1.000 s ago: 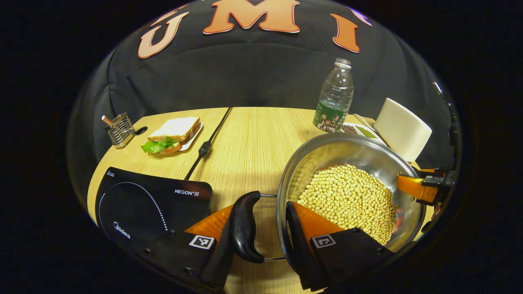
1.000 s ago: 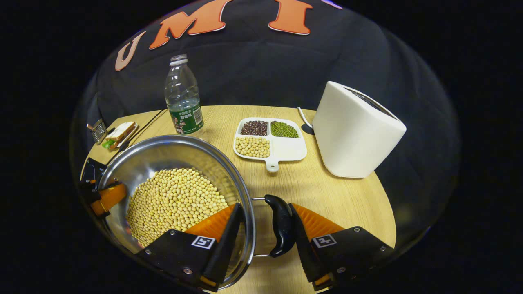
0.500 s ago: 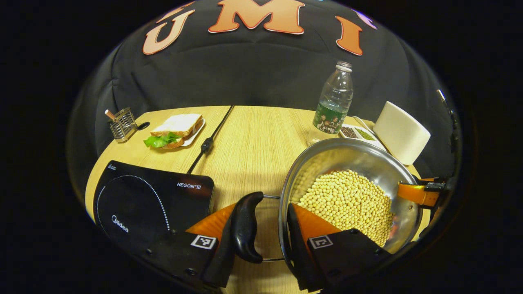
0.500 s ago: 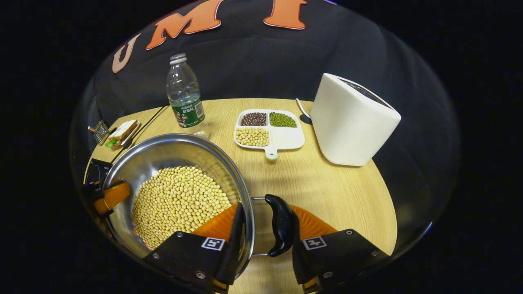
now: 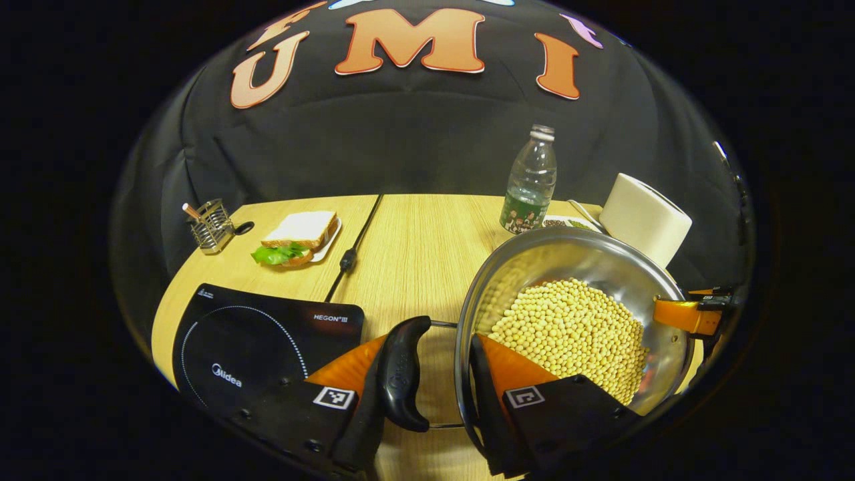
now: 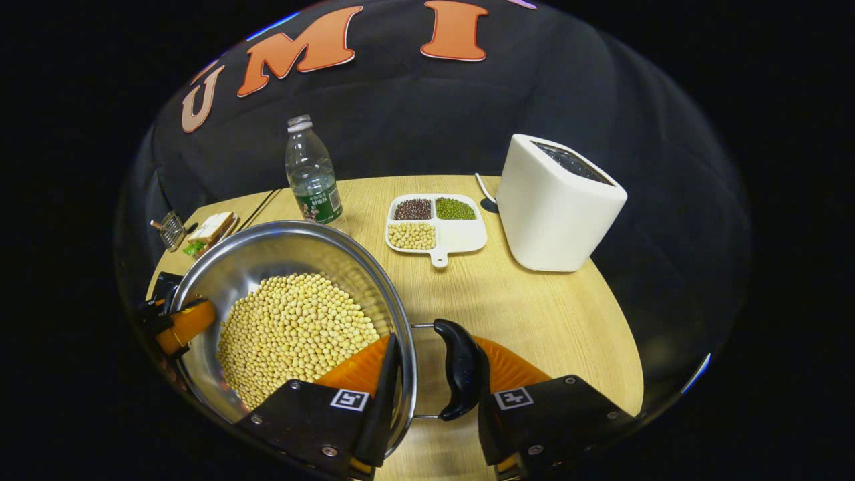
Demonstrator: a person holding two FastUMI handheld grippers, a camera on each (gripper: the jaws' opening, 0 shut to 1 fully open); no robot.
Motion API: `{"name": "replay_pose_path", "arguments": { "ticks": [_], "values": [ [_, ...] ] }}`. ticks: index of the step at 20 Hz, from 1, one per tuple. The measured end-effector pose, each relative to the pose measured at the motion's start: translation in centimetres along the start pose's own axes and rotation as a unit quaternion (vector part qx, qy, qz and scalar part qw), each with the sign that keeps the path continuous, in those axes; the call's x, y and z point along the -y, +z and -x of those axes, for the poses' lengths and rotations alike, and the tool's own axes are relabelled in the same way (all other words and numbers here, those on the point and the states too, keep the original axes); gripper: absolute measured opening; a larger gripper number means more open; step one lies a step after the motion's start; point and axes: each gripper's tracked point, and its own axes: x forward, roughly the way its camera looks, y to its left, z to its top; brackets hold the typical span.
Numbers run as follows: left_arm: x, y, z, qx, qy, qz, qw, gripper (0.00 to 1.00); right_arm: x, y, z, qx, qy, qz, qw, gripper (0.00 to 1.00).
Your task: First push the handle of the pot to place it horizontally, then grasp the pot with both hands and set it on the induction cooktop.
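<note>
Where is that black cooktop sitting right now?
In the left gripper view the induction cooktop lies flat at the table's near-left edge, left of the pot, with the sandwich behind it.

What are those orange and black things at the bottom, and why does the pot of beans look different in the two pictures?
They are two grabbing tools, one in each of a person's hands. A small camera rides on each tool, so you see the same table from two sides.

In the left gripper view, the left gripper pinches the pot at its rim and black handle. In the right gripper view, the right gripper does the same on the other handle.

The pot holds soybeans. Around it are an induction cooktop, a sandwich, a water bottle, a divided dish of beans and a white toaster.
</note>
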Motion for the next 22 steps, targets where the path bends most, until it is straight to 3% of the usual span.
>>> {"name": "replay_pose_path", "arguments": {
  "ticks": [6, 7, 9, 11, 12, 22],
  "values": [
    [-3.3, 1.8, 3.4, 0.017, 0.005, 0.007, 1.0, 0.65, -0.1, 0.3, -0.3, 0.024, 0.007, 0.01, 1.0, 0.53],
    [-4.2, 2.1, 4.1, 0.022, 0.008, 0.007, 1.0, 0.7, 0.0, 0.2, -0.4, 0.028, 0.01, 0.014, 0.999, 0.53],
    [-6.3, 2.5, 5.2, 0.028, 0.014, 0.01, 0.999, 0.65, 0.1, 0.2, -0.6, 0.033, 0.018, 0.022, 0.999, 0.53],
    [-8.4, 2.6, 6.2, 0.029, 0.022, 0.016, 0.999, 0.7, 0.3, 0.5, -0.7, 0.037, 0.024, 0.03, 0.999, 0.53],
    [-9.4, 2.8, 6.7, 0.03, 0.026, 0.021, 0.999, 0.65, 0.3, 0.7, -0.7, 0.038, 0.027, 0.034, 0.998, 0.53],
    [-19.9, 2.9, 11.6, 0.041, 0.072, 0.046, 0.995, 0.65, 0.6, 1.9, -1.2, 0.048, 0.063, 0.064, 0.995, 0.53]
  ]
}}
